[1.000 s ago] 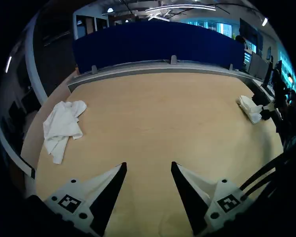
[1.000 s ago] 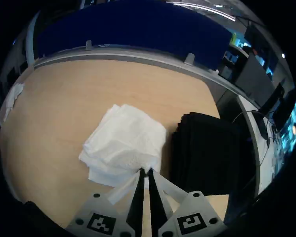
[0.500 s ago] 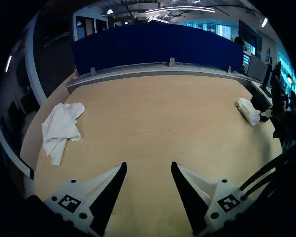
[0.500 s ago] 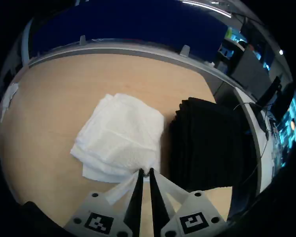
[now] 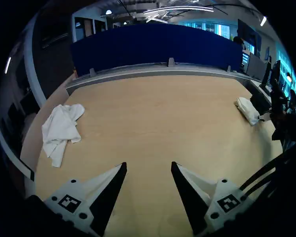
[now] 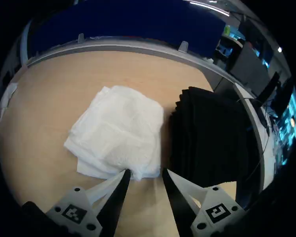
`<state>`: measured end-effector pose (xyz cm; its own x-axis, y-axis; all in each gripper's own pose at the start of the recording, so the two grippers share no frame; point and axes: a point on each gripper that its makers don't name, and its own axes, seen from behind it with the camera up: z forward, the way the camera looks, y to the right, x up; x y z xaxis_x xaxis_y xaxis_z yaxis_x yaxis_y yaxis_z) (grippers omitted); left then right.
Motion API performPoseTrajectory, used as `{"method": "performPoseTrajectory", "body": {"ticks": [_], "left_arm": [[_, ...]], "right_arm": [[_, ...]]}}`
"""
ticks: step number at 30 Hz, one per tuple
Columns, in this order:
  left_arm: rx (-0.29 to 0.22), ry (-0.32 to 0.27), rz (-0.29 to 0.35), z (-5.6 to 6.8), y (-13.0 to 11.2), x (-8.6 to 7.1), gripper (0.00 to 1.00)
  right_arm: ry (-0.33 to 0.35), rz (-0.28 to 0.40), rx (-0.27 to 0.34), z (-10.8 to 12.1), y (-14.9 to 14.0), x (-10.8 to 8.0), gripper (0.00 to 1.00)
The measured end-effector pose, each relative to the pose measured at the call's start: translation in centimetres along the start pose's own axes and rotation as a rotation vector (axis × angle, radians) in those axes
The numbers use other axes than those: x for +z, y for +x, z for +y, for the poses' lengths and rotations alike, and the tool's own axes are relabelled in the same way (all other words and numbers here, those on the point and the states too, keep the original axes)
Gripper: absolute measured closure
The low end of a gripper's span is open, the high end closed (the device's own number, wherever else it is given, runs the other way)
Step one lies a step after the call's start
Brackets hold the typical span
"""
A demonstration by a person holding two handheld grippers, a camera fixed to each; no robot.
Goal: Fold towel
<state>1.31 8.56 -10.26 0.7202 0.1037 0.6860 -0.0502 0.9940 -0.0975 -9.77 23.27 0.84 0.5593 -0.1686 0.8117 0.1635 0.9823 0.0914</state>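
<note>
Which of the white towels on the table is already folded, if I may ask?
The white towel beside the black stack; the other towel lies crumpled.

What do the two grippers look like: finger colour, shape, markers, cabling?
Both match. The left gripper has two wedge-shaped fingers tapering to points, white outside with black inner faces, and a square black-and-white marker on each finger base. Black cables run past its right side. The right gripper has the same fingers and markers.

Showing plain white: towel (image 6: 118,132); black: stack (image 6: 211,138) right of towel; tan woodgrain: table (image 6: 61,91) under towel; dk blue: divider (image 6: 128,21) beyond towel.
</note>
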Motion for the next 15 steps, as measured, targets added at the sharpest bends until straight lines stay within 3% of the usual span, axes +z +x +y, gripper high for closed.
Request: {"method": "performPoseTrajectory", "body": {"ticks": [4, 11, 15], "left_arm": [[0.004, 0.0, -0.002, 0.07, -0.01, 0.08, 0.17], [0.005, 0.0, -0.001, 0.16, 0.29, 0.15, 0.17], [0.006, 0.001, 0.0, 0.18, 0.43, 0.11, 0.17]], "right_arm": [[0.01, -0.004, 0.01, -0.17, -0.32, 0.29, 0.39], [0.02, 0.0, 0.034, -0.33, -0.24, 0.45, 0.7], [0.028, 0.005, 0.044, -0.64, -0.15, 0.5, 0.77]]}}
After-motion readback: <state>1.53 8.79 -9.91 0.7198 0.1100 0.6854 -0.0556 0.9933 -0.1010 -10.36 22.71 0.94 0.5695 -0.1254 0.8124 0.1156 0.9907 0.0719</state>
